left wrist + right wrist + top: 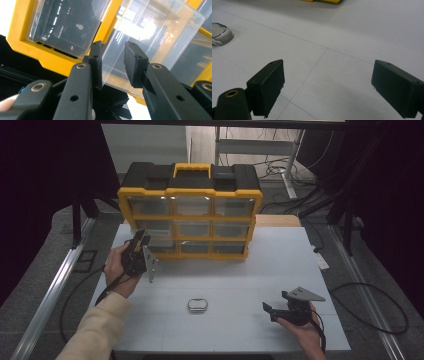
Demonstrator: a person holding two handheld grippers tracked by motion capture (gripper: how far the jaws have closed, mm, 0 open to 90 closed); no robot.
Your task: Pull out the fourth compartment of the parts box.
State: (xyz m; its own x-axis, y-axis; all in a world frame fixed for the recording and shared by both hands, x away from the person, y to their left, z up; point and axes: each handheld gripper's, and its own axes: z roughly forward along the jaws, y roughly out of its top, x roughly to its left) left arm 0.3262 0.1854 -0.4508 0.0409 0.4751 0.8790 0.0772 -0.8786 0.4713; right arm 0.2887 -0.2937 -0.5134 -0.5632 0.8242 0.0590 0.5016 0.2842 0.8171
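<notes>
Straddling clear drawer [152,37], left gripper [113,66] fingers' contact unclear; right gripper [328,87] spread.

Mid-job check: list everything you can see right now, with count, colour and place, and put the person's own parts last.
Drawer cabinet: one, yellow frame with black top and yellow handle, at the far side of the table.
Clear drawers: nine, see-through, three rows of three in the cabinet front.
Pulled-out drawer: one, see-through, sticking out of the frame between the left claw's jaws; contact unclear.
Small metal piece: one, silvery oval, near the table's front middle.
Table: one, white.
Left claw: one, black, at the cabinet's lower left, jaws partly closed.
Right claw: one, black, over bare table at right, jaws wide apart, holding nothing.
</notes>
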